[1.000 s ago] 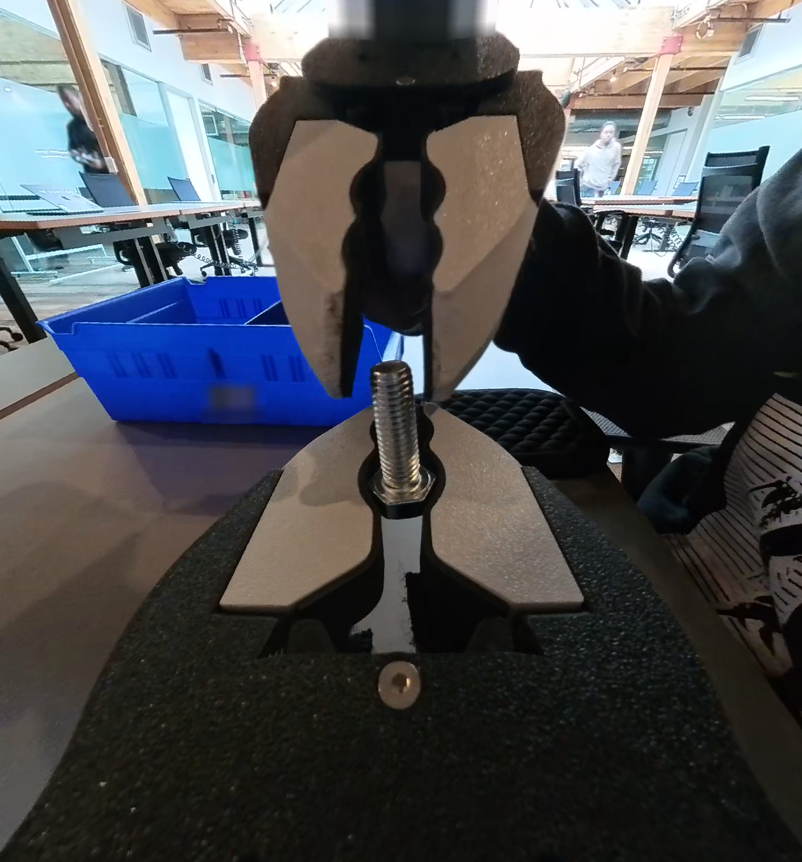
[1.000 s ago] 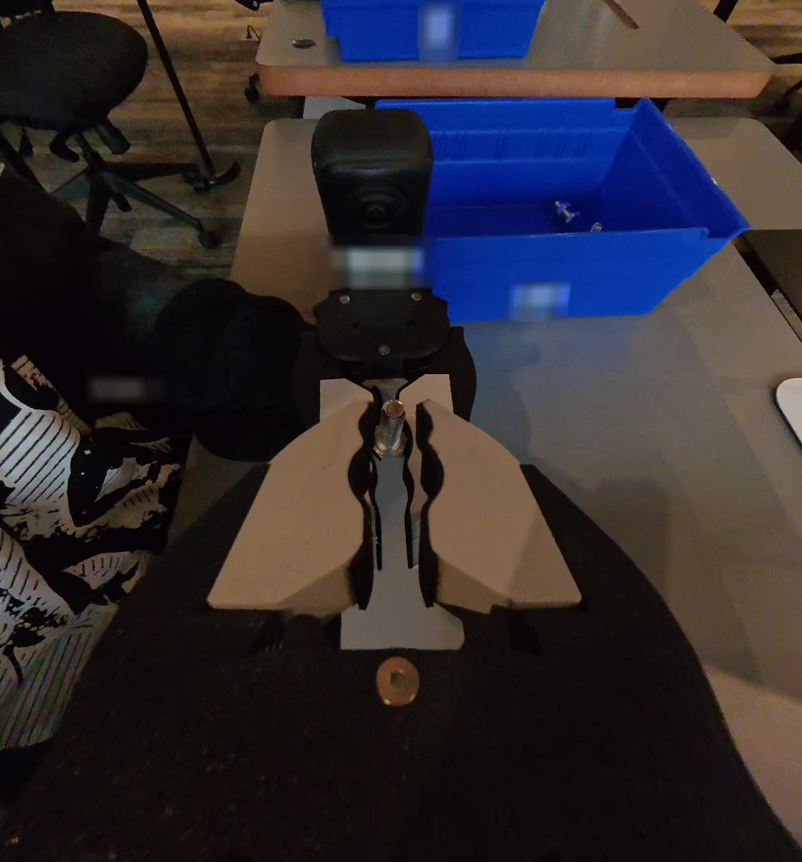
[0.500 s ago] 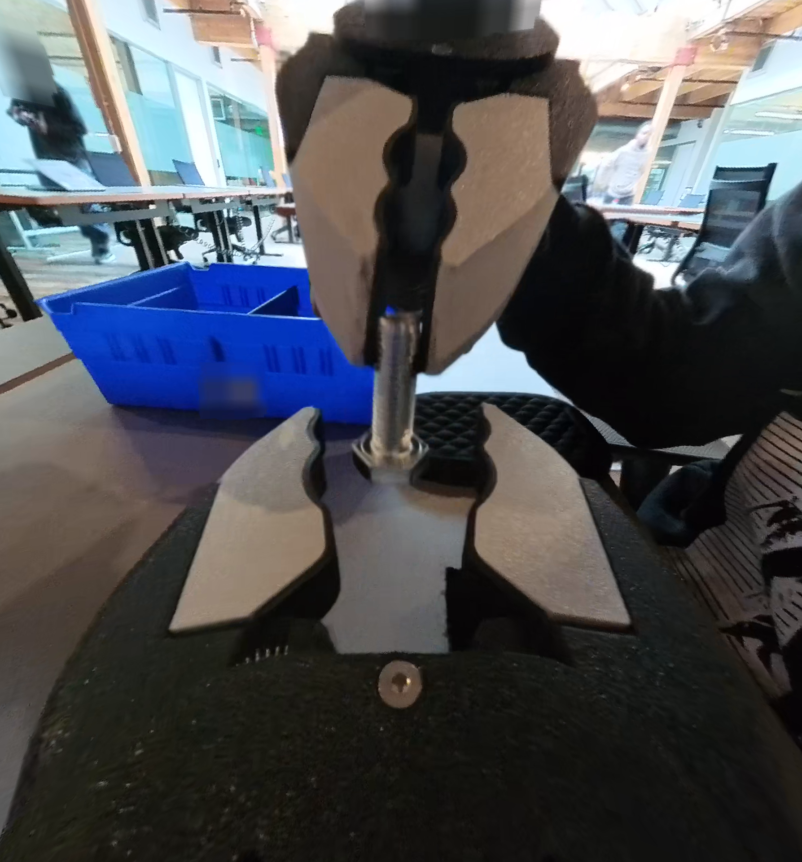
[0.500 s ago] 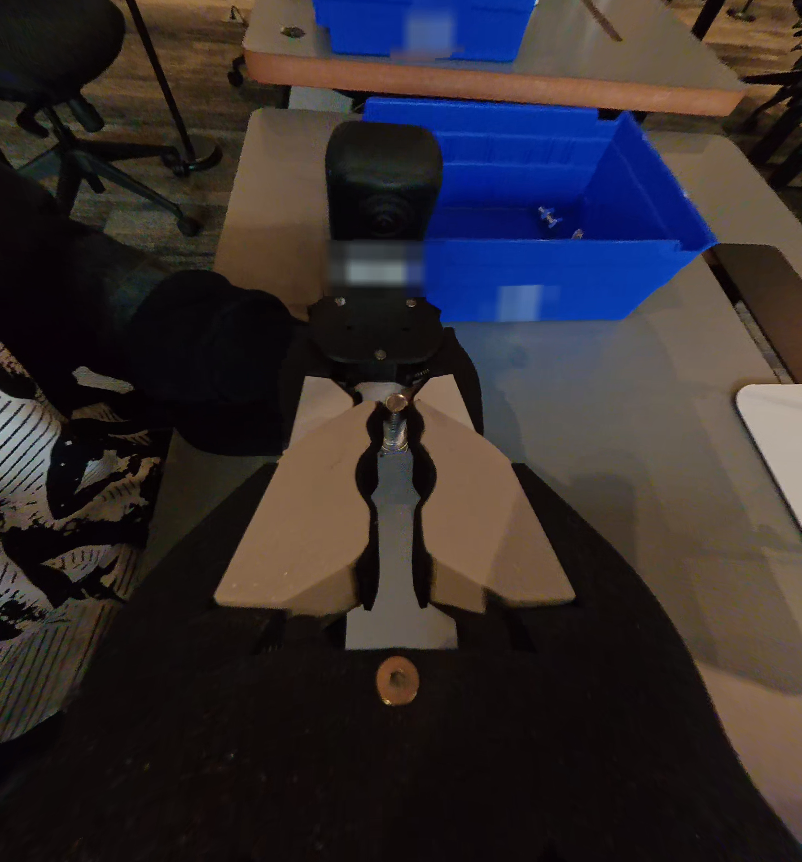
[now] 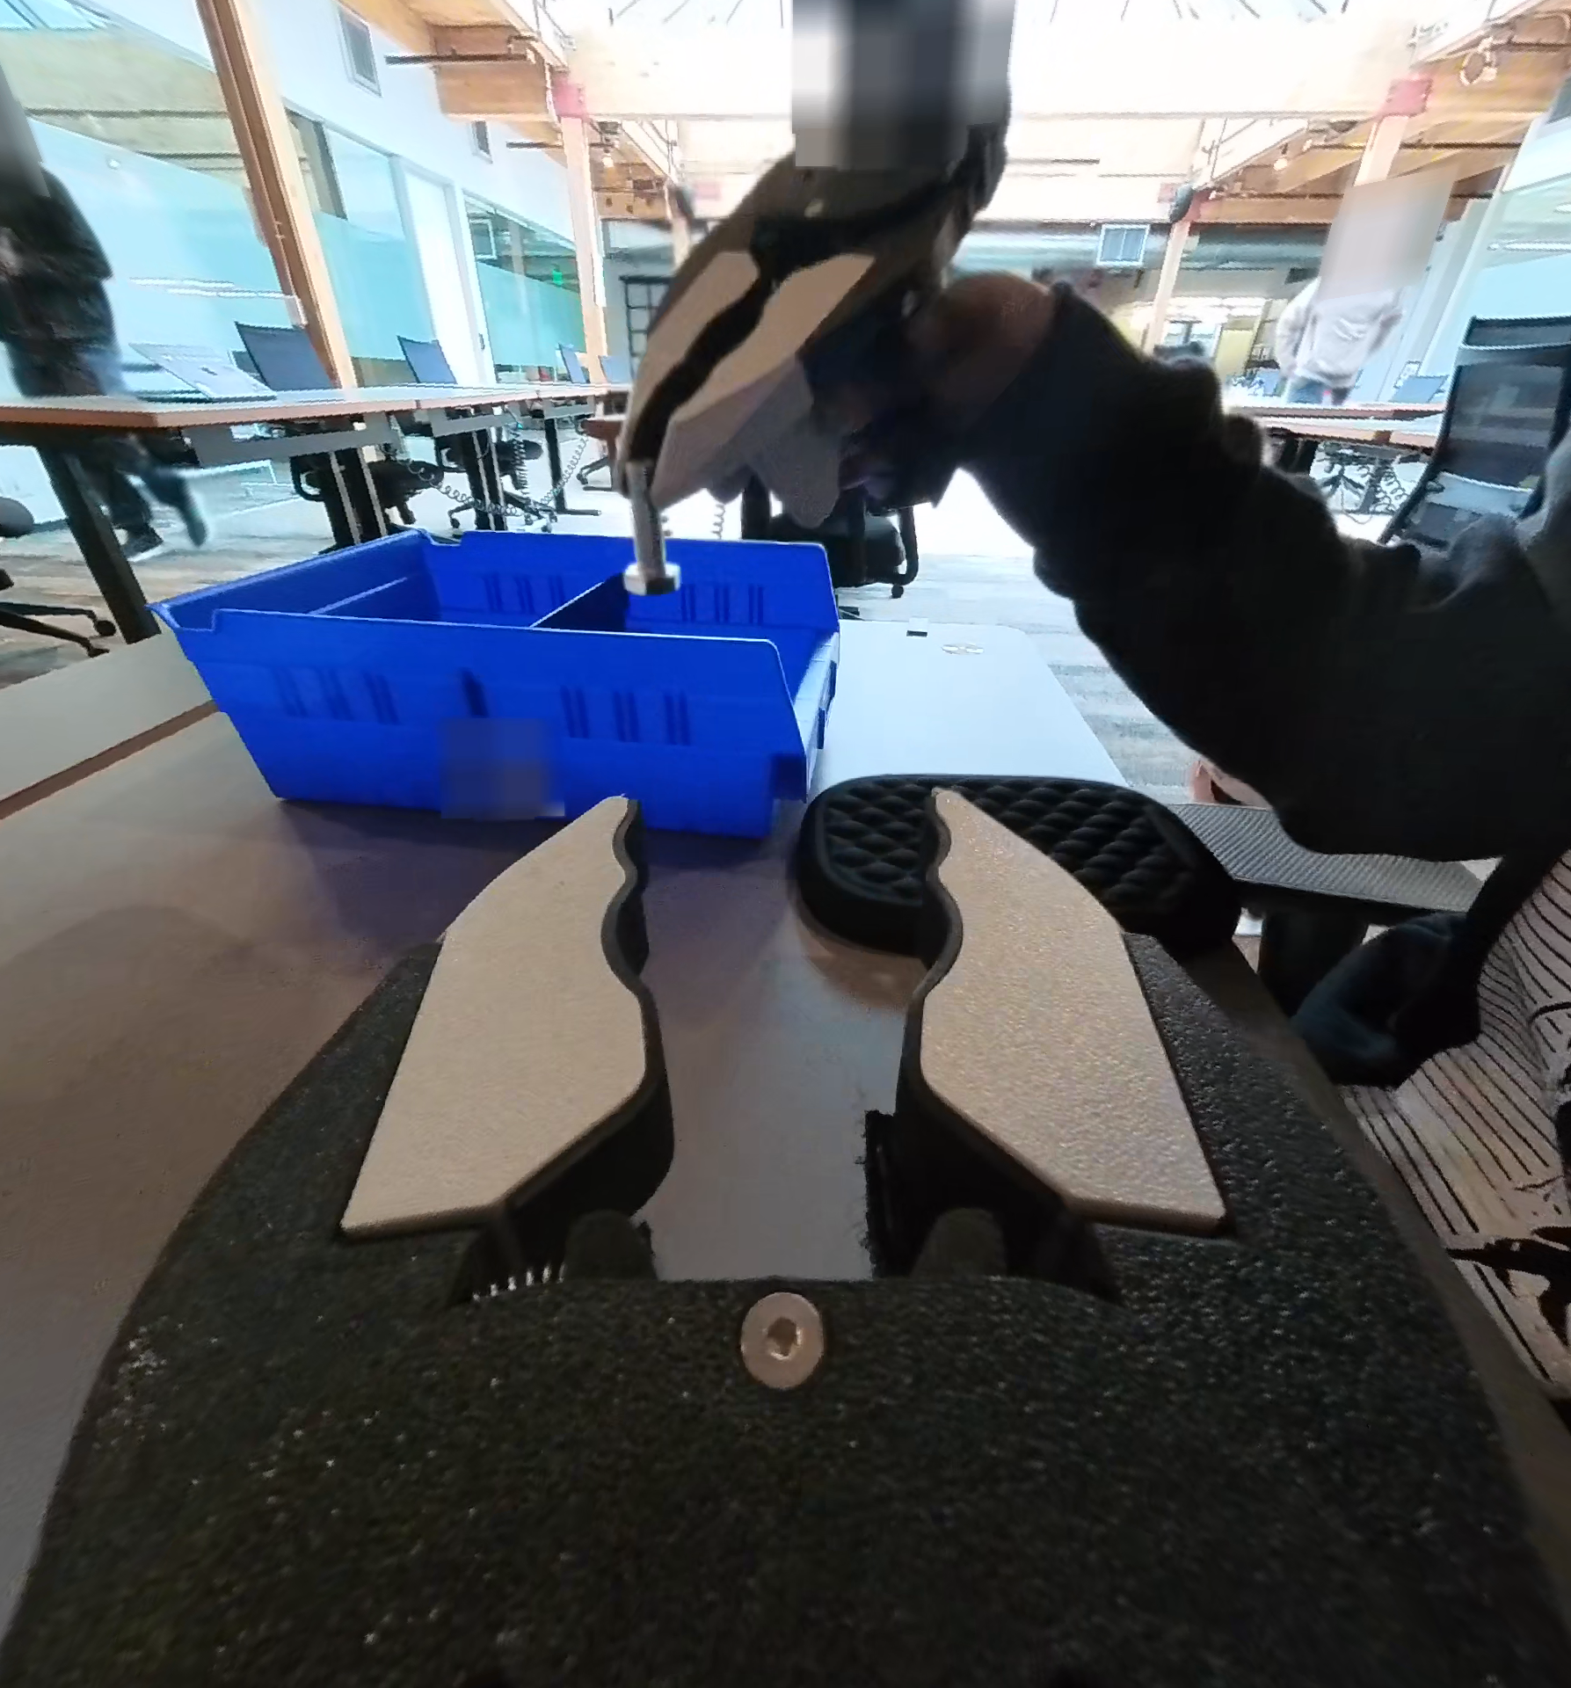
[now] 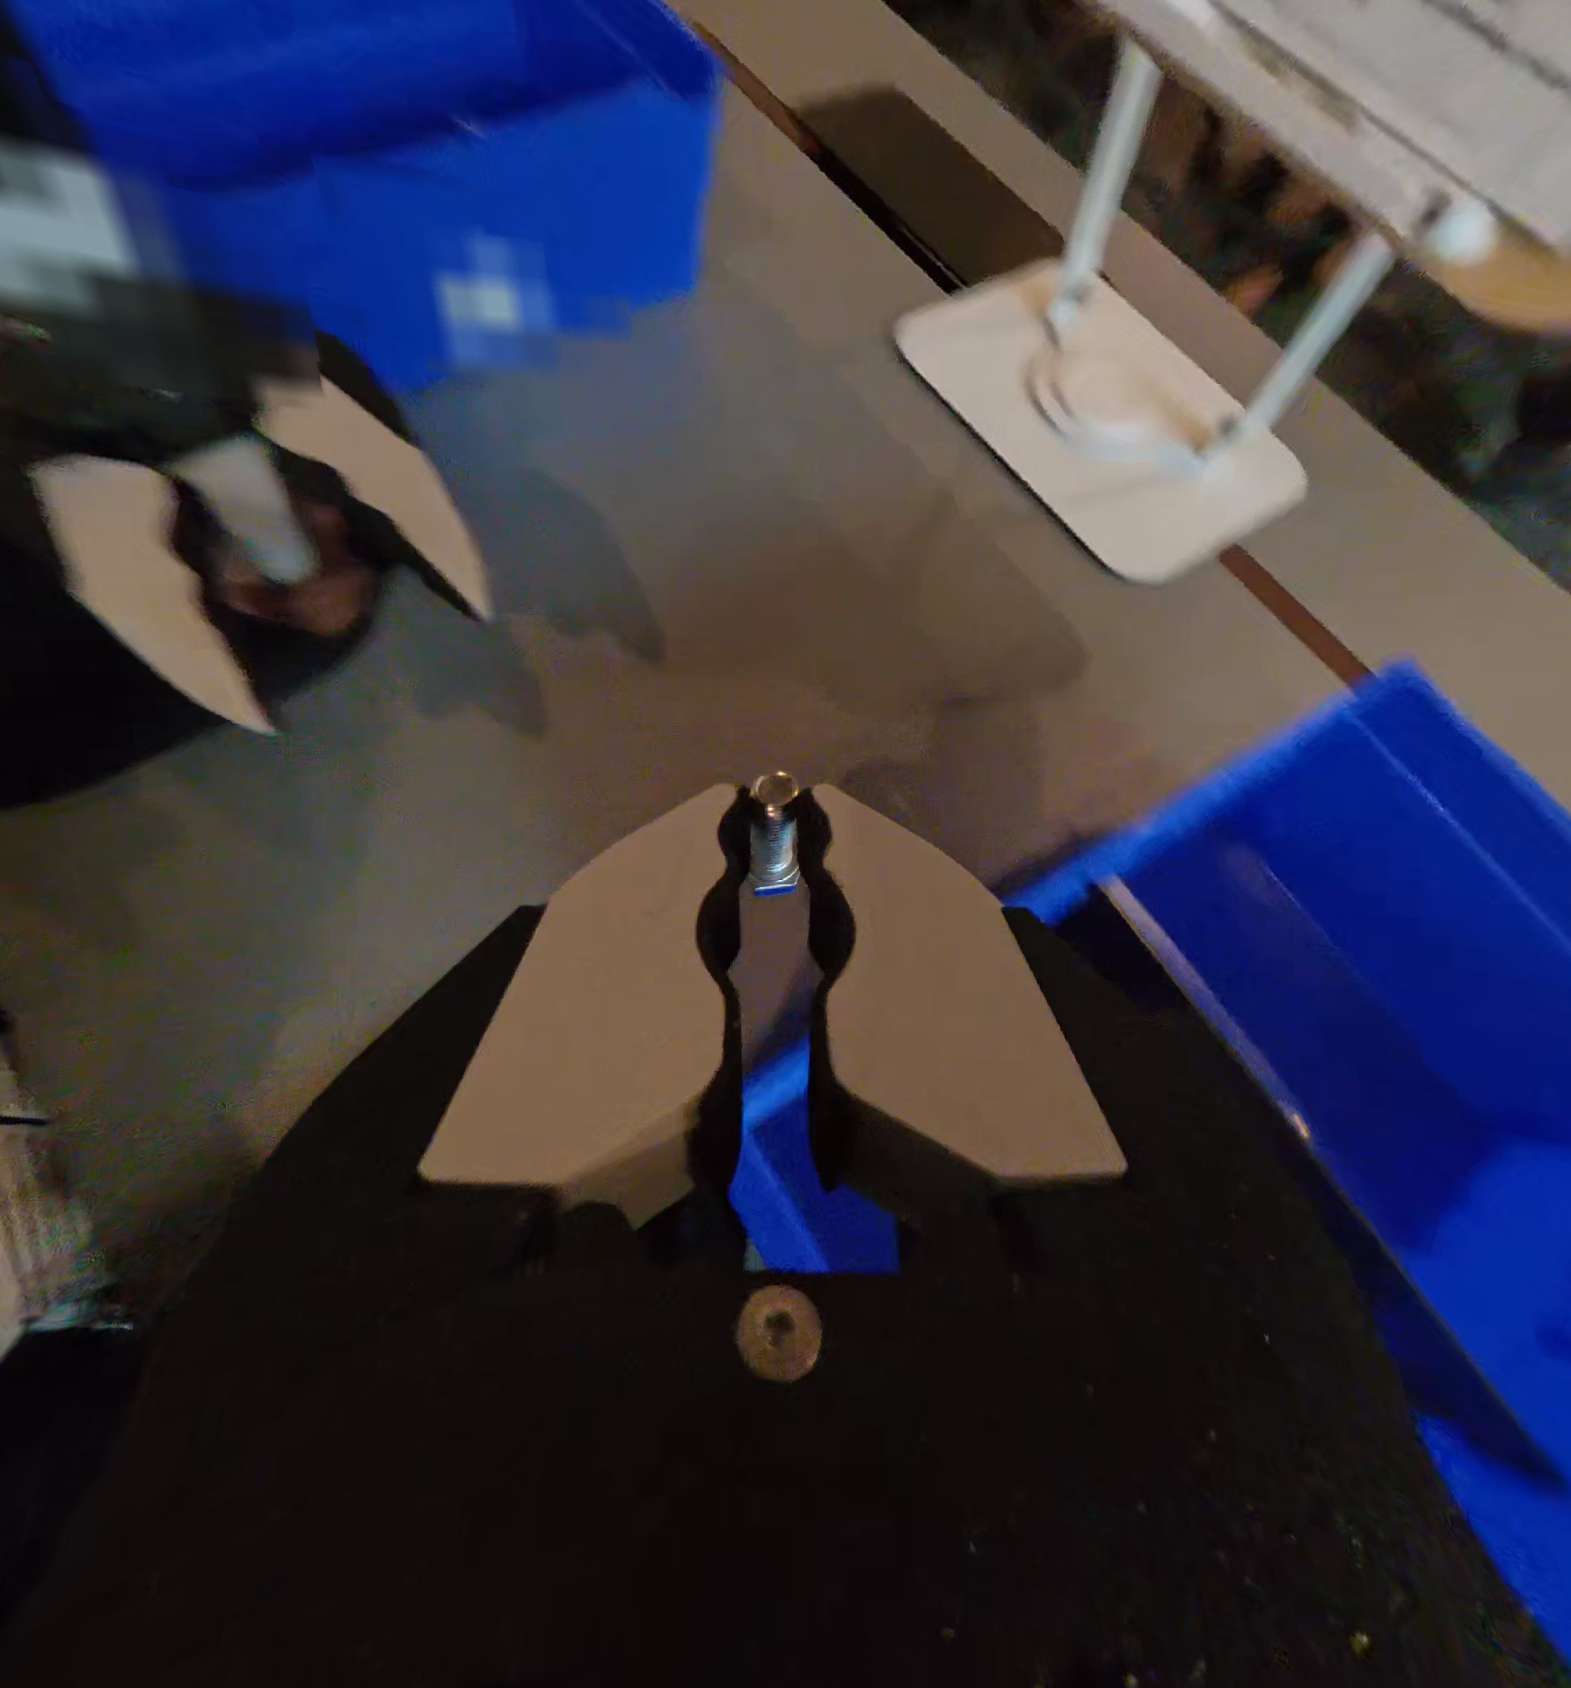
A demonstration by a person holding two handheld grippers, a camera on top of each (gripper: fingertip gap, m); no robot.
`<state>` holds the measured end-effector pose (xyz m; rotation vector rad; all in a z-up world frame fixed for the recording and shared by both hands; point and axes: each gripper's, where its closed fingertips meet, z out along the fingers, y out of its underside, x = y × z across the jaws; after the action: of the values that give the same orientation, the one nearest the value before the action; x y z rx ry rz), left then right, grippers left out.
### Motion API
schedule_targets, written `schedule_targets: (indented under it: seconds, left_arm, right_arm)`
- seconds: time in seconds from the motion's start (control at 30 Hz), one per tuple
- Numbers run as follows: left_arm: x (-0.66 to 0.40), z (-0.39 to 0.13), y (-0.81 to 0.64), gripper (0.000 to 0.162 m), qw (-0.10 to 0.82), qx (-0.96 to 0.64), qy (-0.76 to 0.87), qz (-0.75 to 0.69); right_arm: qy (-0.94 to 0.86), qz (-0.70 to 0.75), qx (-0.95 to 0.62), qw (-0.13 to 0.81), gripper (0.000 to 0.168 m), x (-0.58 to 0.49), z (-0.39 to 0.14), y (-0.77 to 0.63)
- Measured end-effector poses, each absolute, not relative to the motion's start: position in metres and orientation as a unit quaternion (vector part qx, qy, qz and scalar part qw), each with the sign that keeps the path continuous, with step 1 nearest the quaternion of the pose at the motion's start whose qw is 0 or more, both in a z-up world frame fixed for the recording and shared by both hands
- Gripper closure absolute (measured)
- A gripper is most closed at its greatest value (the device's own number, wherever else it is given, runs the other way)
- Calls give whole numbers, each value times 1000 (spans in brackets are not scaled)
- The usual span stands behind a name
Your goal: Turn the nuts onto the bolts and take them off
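The right gripper (image 6: pixel 774 804) is clenching a threaded steel bolt (image 6: pixel 770 833) above a blue plastic bin (image 5: pixel 507 694); the left gripper (image 5: pixel 786 813) is gaping empty.

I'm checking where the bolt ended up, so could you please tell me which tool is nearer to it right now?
Right. The right tool is shut on the bolt, holding it above the blue bin. The left tool is open and empty, low over the table, apart from the bolt.

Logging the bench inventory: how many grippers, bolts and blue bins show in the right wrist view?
Grippers: 2, left gripper and right gripper
Bolts: 1, bolt
Blue bins: 2, far blue bin and near blue bin
Total: 5
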<state>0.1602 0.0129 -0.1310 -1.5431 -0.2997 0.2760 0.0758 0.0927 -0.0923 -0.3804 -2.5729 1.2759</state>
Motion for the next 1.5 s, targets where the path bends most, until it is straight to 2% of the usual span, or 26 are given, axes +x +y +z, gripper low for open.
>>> schedule_targets:
  seconds: [0.17, 0.43, 0.83, 0.93, 1.0, 1.1, 1.17, 1.27, 1.37, 1.5]
  left_arm:
    - [160, -131, 13, 106, 698, -692, -133, 127]
    - [158, -132, 11, 108, 698, -691, -140, 128]
    - [156, -132, 10, 108, 700, -688, -146, 126]
    - [156, -132, 11, 108, 699, -689, -145, 125]
    - [156, -132, 11, 108, 698, -690, -145, 125]
    - [157, -132, 12, 108, 698, -690, -145, 125]
    - [156, -133, 12, 109, 697, -691, -146, 125]
    - [156, -133, 12, 109, 695, -692, -147, 127]
    - [157, -131, 12, 109, 696, -691, -149, 131]
    - [157, -123, 9, 110, 705, -679, -149, 138]
  right_arm:
    - [-884, 371, -234, 161, 159, 36, -126, 157]
    - [-862, 318, -364, 155, 159, 4, -188, 189]
    - [-846, 294, -417, 153, 158, -9, -219, 203]
    - [-837, 311, -422, 156, 140, -9, -210, 203]
    - [-825, 330, -423, 180, 134, -10, -193, 205]
    - [-777, 429, -397, 233, 128, -10, -139, 186]
    - [-737, 508, -361, 260, 109, -2, -96, 163]
    - [-696, 582, -299, 297, 96, 15, -49, 128]
    - [-666, 625, -240, 329, 95, 29, -29, 94]
    - [-619, 676, -183, 355, 107, 38, -33, 64]
